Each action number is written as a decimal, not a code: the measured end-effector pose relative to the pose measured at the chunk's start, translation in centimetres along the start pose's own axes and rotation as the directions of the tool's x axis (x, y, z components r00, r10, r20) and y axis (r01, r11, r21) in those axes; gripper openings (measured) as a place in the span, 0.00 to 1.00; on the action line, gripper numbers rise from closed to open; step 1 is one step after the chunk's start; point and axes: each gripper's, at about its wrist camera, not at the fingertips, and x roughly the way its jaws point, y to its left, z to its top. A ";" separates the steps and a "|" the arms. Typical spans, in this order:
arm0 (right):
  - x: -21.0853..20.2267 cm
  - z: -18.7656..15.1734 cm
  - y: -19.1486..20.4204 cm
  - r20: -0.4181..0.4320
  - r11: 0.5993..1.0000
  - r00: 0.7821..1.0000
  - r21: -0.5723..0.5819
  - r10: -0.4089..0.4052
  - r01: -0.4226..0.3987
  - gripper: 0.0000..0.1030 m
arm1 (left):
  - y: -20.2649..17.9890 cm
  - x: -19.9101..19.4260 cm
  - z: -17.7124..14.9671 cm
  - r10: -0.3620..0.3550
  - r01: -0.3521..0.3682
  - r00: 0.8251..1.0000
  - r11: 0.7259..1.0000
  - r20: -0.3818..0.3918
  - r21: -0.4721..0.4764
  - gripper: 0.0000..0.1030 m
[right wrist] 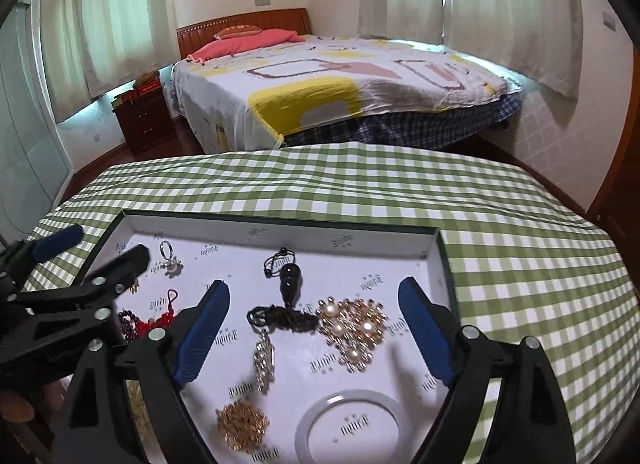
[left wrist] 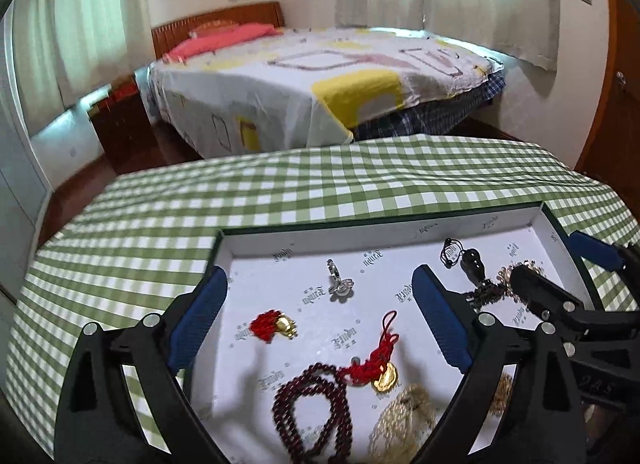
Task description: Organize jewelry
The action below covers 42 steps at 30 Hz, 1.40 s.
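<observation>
Tray (left wrist: pixel 256 236): shallow, white-lined, on a green checked cloth (left wrist: pixel 200 200); all the jewelry lies inside it.
Left gripper (left wrist: pixel 320 316): spread wide above the tray's left part, holding nothing, touching nothing.
Between its fingers: silver ring (left wrist: pixel 339 282) ahead; red tassel charm (left wrist: pixel 274 326) near the left finger; dark red beads (left wrist: pixel 316 404) and a red-knot gold charm (left wrist: pixel 380 368) nearer the camera.
Right gripper (right wrist: pixel 316 324): spread wide above the tray's right part, empty.
Between its fingers: black pendant (right wrist: pixel 289 276) ahead, pearl cluster (right wrist: pixel 352 324) just right of it, crystal piece (right wrist: pixel 265 358), gold chain (right wrist: pixel 242 424), white bangle (right wrist: pixel 352 424) nearest.
</observation>
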 end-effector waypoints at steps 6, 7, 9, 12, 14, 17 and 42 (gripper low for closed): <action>-1.5 -1.3 -0.5 0.000 0.999 1.000 0.031 -0.019 0.019 0.82 | 0.2 -2.8 -1.4 0.009 -0.009 1.000 1.000 0.018 -0.003 0.91; -1.8 -1.6 -0.5 -0.003 0.999 1.000 0.033 -0.021 0.021 0.82 | 0.3 -3.3 -1.6 0.005 -0.005 1.000 1.000 0.017 -0.008 0.91; -2.7 -2.2 -0.4 -0.001 0.999 1.000 0.038 -0.019 0.019 0.82 | 0.4 -4.6 -2.3 -0.007 0.007 1.000 1.000 0.018 -0.021 0.91; -4.7 -3.1 -0.1 0.014 0.999 1.000 0.041 -0.018 0.017 0.82 | 0.6 -7.1 -3.3 -0.029 0.030 0.999 0.999 0.034 -0.041 0.91; -6.4 -3.7 0.1 0.034 0.999 0.999 0.042 -0.010 0.008 0.82 | 0.8 -8.8 -4.1 -0.030 0.032 0.999 0.998 0.039 -0.059 0.92; -8.7 -4.5 0.6 0.062 0.999 0.998 0.032 -0.006 0.004 0.82 | 1.0 -11.0 -5.2 -0.013 0.017 0.999 0.997 0.051 -0.077 0.95; -24.2 -7.7 4.0 0.246 0.998 0.969 -0.062 0.035 -0.020 0.83 | 4.0 -27.8 -9.2 0.060 -0.027 0.982 0.983 0.176 -0.184 0.96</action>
